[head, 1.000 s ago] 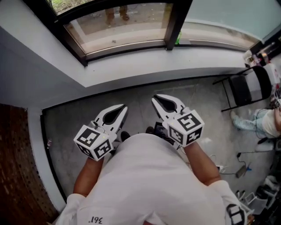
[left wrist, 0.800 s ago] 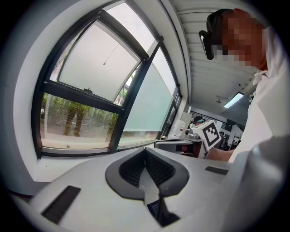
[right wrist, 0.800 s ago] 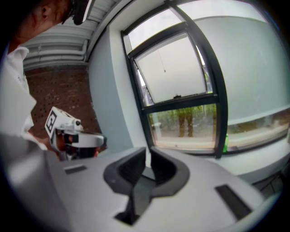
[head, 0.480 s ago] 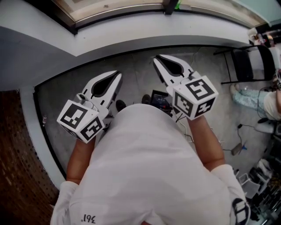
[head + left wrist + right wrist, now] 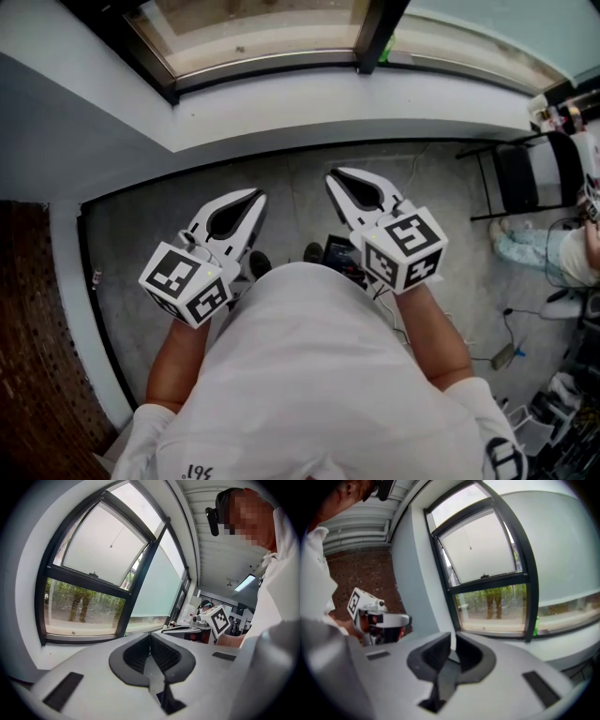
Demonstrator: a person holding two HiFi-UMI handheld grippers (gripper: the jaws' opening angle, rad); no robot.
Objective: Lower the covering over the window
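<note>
Grey floor (image 5: 141, 234) below the window (image 5: 262, 33) bears a black folding chair (image 5: 517, 183)

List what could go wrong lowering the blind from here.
1. The cord is thin and hangs in front of the blind. The left hand-held gripper and right hand-held gripper are both shut and empty, so a grab may miss it.
2. A black box lies by the feet, so stepping closer could mean a trip.

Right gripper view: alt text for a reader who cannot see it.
The right gripper, jaws shut and empty, points at a black-framed window; a pale blind covers its upper pane, trees show below. The left gripper is at the left.
</note>
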